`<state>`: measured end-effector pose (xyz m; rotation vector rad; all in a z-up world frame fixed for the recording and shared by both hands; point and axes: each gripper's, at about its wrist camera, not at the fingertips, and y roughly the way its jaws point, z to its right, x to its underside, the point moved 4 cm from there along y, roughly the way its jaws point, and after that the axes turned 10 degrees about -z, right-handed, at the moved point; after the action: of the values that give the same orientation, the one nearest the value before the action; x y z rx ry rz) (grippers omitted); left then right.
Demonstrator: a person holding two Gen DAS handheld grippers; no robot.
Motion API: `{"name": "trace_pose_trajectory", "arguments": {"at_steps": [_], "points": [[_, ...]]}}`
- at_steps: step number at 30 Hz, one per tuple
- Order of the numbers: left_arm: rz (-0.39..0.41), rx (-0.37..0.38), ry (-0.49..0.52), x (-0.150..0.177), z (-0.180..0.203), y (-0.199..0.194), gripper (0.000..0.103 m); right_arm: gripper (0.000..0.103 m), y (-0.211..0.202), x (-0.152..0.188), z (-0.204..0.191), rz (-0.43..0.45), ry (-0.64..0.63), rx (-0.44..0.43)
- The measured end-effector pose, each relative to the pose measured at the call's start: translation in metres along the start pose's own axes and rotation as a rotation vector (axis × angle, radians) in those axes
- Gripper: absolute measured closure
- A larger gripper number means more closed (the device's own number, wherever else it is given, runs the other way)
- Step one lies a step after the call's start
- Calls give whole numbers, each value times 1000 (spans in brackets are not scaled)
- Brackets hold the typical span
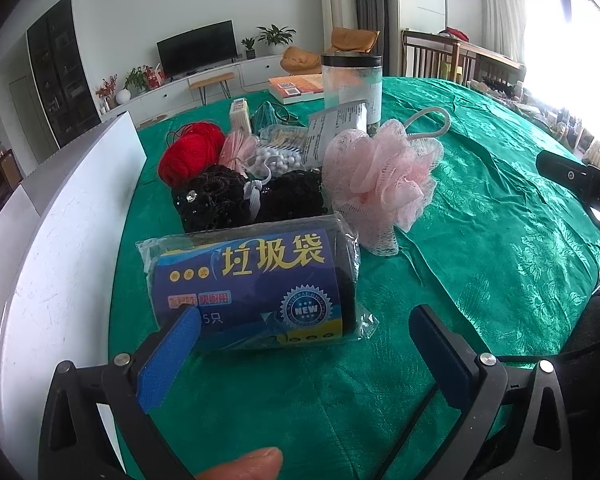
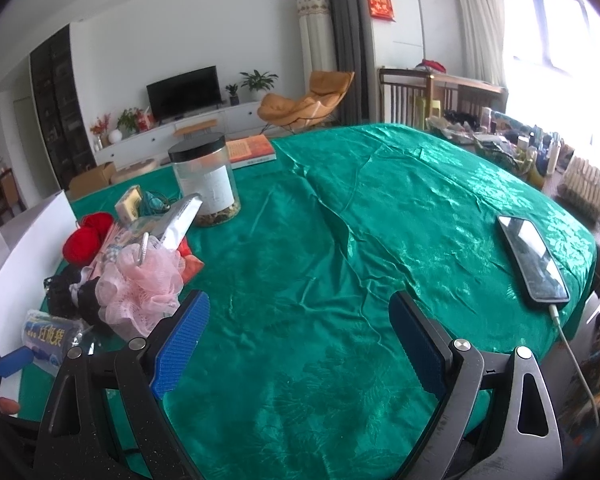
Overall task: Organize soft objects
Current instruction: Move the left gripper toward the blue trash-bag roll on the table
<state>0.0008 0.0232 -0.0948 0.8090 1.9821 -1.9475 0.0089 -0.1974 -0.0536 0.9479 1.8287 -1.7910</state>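
A pile of objects lies on the green tablecloth (image 1: 480, 240). A blue pack of garbage bags (image 1: 256, 292) lies nearest my left gripper (image 1: 304, 320), which is open with its left pad at the pack's near corner. Behind it are black mesh items (image 1: 244, 200), a pink bath pouf (image 1: 376, 180), red yarn (image 1: 188, 156) and a bag of white beads (image 1: 276, 160). My right gripper (image 2: 300, 312) is open and empty over bare cloth, right of the pouf (image 2: 140, 288) and the garbage bag pack (image 2: 48, 340).
A white box (image 1: 60, 240) stands left of the pile. A clear jar with a black lid (image 2: 204, 176) and a book (image 2: 248, 150) sit behind it. A phone on a cable (image 2: 532, 256) lies at the right. Cluttered items line the far right edge.
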Motion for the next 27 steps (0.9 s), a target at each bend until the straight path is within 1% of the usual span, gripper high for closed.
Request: {"name": "trace_pose_trajectory", "arguments": {"at_steps": [27], "points": [[-19,-9,-4,2,-2,2,0,10,4,1,3,-10,13,-2]]}}
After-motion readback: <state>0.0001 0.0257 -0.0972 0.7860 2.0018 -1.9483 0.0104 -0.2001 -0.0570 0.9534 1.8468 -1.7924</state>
